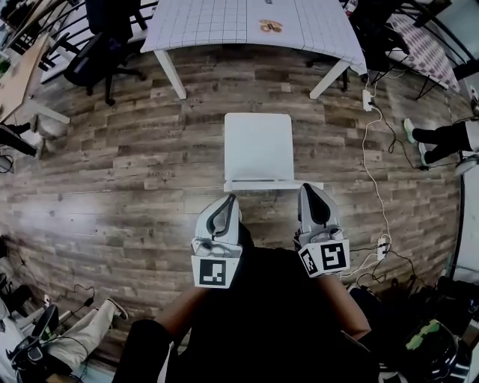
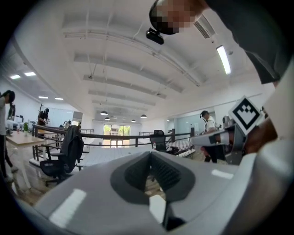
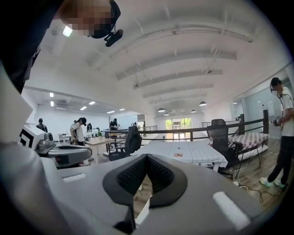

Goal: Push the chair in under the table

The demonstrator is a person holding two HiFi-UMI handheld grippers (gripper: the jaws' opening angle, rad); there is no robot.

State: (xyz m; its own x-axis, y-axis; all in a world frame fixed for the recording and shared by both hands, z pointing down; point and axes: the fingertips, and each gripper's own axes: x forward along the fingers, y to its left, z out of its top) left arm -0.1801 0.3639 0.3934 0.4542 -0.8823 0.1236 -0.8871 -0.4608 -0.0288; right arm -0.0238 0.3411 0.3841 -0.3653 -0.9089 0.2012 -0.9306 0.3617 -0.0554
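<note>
Head view: the white chair (image 1: 258, 146) stands on the wood-plank floor (image 1: 112, 149), apart from the counter (image 1: 224, 22) beyond it and not under it. That counter wears a white grid-lined cover. A small orange-brown print (image 1: 270, 26) lies on the cover, too small to read. At the chair's near back edge sit the left tongs (image 1: 225, 197) and the right tongs (image 1: 309, 187). Both are closed tight with nothing between them. Their cubes (image 1: 212, 271) bear black-and-white square markers and no legible words.
</note>
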